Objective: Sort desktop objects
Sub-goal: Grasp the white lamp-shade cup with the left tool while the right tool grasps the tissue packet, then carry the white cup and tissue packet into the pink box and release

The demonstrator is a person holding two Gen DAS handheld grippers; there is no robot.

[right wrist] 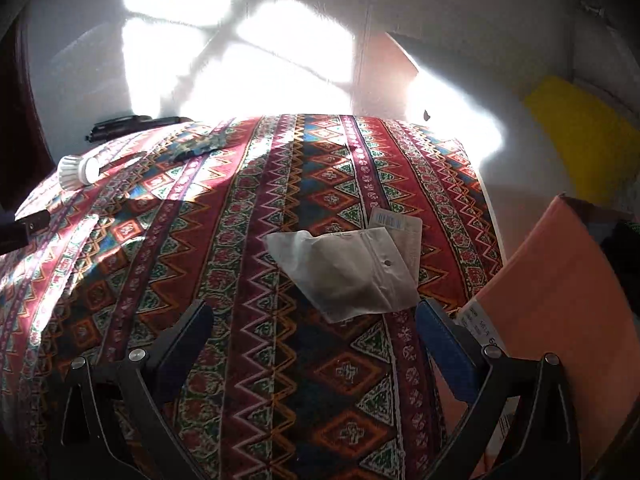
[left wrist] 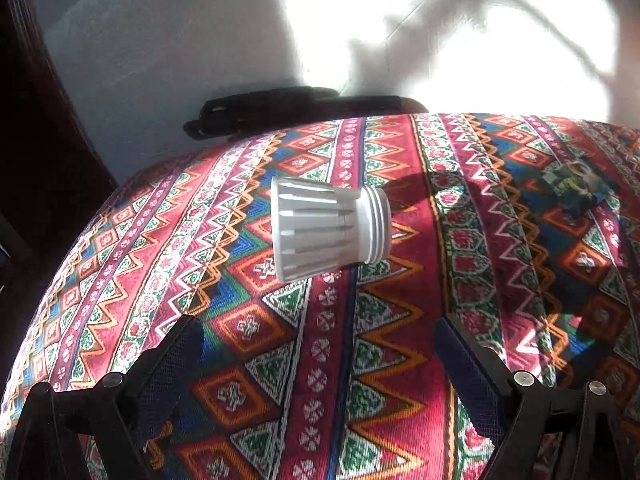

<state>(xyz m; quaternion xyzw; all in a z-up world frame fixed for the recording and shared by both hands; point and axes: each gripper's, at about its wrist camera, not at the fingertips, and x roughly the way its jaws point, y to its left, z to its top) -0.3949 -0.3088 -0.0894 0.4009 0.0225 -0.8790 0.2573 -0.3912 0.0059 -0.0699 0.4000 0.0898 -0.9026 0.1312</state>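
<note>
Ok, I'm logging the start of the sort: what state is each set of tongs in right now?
Left tongs: open, holding nothing; white ribbed part lies ahead.
Right tongs: open, holding nothing; clear plastic bag lies ahead.

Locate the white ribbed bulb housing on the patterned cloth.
The white ribbed housing lies on its side mid-cloth ahead of the left gripper; the right wrist view shows it far left.

Dark patterned item (left wrist: pixel 576 188) blurred, unidentifiable; orange box (right wrist: pixel 560 300) cut by frame edge.
</note>
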